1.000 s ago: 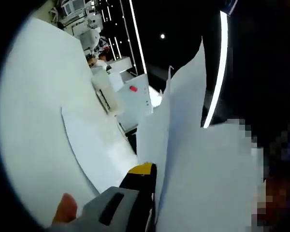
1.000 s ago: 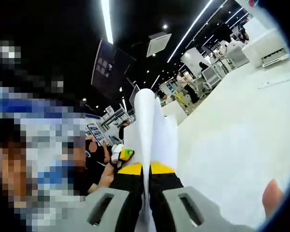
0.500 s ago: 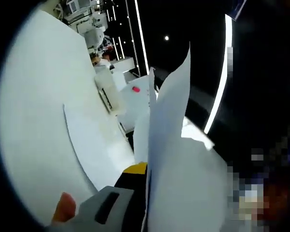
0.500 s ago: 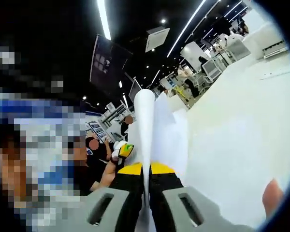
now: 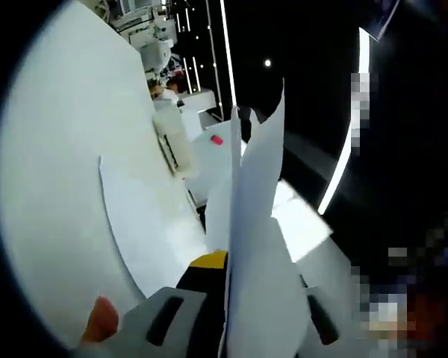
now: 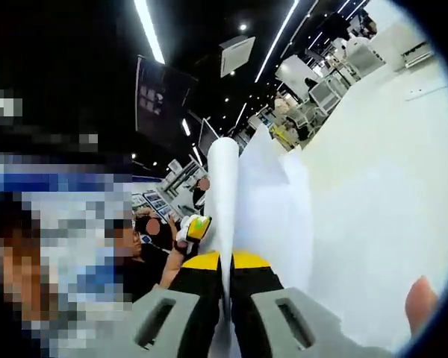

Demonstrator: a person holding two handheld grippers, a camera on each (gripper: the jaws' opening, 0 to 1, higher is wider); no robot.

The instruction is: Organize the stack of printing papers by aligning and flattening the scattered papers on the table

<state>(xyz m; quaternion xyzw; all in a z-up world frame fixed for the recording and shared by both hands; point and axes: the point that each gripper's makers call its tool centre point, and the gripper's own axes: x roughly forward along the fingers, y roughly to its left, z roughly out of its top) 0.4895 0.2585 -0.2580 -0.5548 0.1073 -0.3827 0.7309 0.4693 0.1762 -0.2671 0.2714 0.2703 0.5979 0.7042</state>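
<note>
Several white papers point(image 5: 250, 246) stand edge-on in the left gripper view, clamped between the jaws of the left gripper point(image 5: 228, 298), whose yellow-tipped jaw presses against the sheets. One loose sheet point(image 5: 138, 224) lies flat on the white surface point(image 5: 52, 171) beside them, and a fingertip point(image 5: 101, 321) shows at the lower edge.

Right gripper view: the right gripper point(image 6: 224, 287) is closed on the same papers point(image 6: 246, 201), the sheets rising from between its yellow-tipped jaws and bowing over the surface point(image 6: 381, 171). A fingertip point(image 6: 420, 302) shows at the lower right.
</note>
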